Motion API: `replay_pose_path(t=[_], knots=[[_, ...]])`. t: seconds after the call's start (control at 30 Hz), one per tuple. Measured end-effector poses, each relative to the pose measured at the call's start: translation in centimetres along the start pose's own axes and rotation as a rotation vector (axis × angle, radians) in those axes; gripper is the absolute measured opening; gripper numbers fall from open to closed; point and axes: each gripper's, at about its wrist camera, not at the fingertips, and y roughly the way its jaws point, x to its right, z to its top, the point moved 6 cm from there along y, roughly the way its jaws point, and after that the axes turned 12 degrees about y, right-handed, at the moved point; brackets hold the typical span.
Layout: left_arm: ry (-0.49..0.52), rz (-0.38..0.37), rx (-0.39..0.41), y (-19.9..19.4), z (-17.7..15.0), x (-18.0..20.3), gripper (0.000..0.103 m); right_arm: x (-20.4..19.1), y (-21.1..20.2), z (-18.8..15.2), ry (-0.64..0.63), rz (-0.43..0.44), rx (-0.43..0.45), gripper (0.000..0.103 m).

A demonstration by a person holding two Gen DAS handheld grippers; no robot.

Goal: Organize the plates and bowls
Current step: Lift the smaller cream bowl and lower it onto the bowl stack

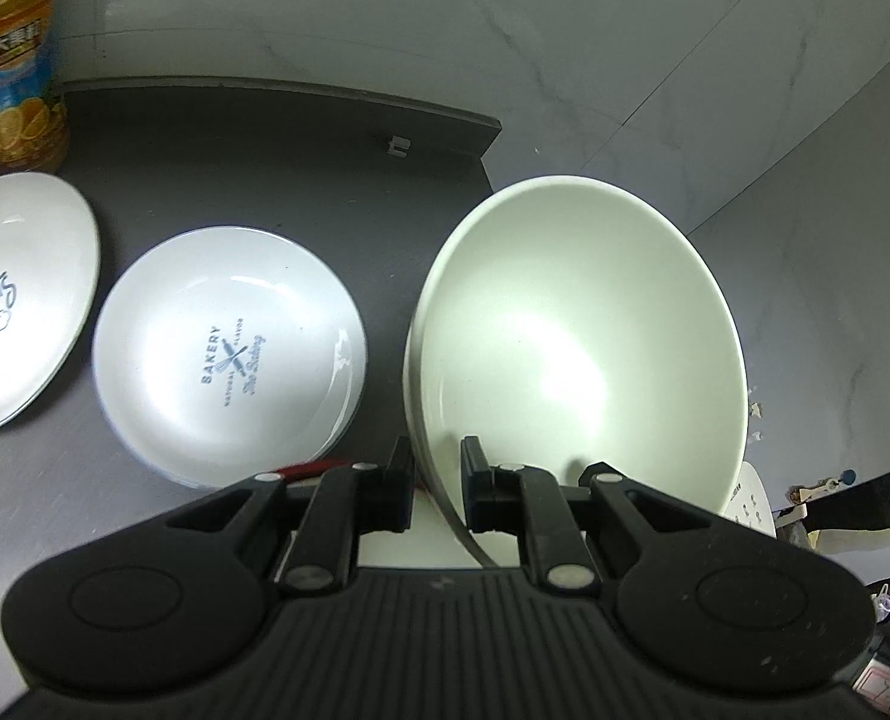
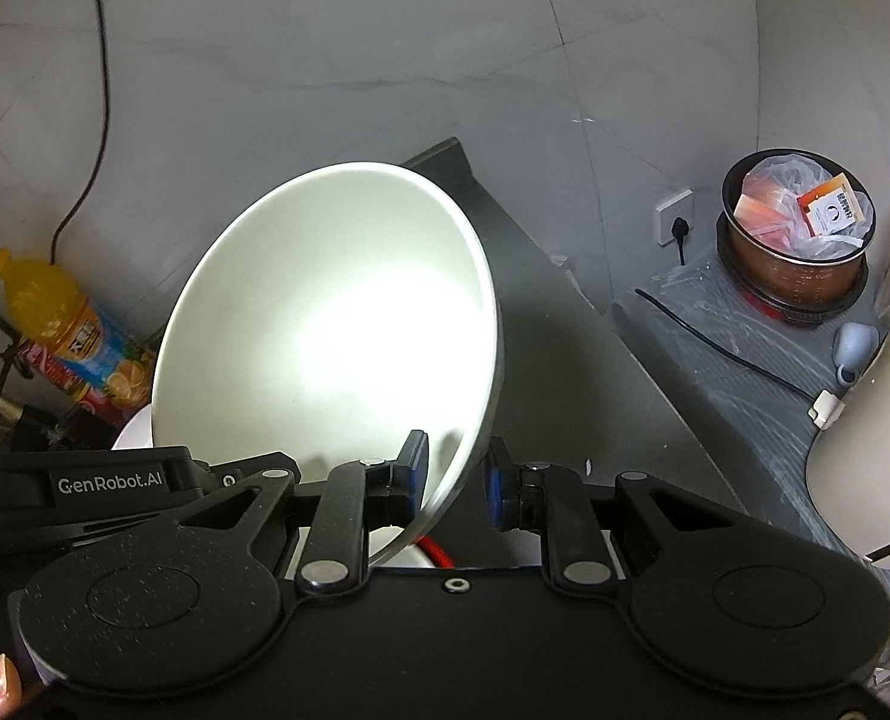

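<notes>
Glazed ceramic bowl (image 1: pixel 583 348), cream-white, smooth and glossy, with a bright highlight in its well. Two white glazed plates, one printed "BAKERY" (image 1: pixel 228 354) and one printed "Sweet" (image 1: pixel 18 300), both shiny with blue lettering. Tabletop (image 1: pixel 252 162): dark, matt, smooth. Left gripper (image 1: pixel 437 480): matt black plastic with ribbed housing and bare metal pivot pins. Orange drink bottle (image 2: pixel 66 330): clear glossy plastic with a printed film label. Wall (image 1: pixel 565 30): pale, marble-veined, faintly sheened panels.
</notes>
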Motion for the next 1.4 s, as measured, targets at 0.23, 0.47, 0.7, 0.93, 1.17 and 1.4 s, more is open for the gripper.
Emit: replay_pose_path(t=[0.23,0.47,0.7,0.93,1.17,1.4], knots=[[-0.007,0.005,0.006,-1.6,-1.7,-0.6,0.014,-0.4,-1.3,-1.8,-0.010,0.009,-0.004,0.020],[-0.008,0.012,0.009,-3.3,-3.5,-1.0,0.014,-0.8,-2.4,-3.7,-0.016,0.021,-0.015,0.020],[-0.014,0.024,-0.005,-4.3,-5.5,-1.7,0.014,-1.3,-3.1,-5.5,-0.026,0.025,-0.024,0.020],[-0.015,0.022,-0.021,-4.7,-7.1,-2.1,0.014,-1.2,-3.7,-6.9,-0.033,0.024,-0.029,0.020],[-0.028,0.031,-0.048,-4.4,-8.2,-2.8,0.014,-0.9,-3.2,-8.2,-0.026,0.018,-0.067,0.020],[-0.049,0.047,-0.085,-4.2,-9.4,-3.8,0.015,-1.1,-2.5,-9.5,-0.025,0.007,-0.118,0.023]])
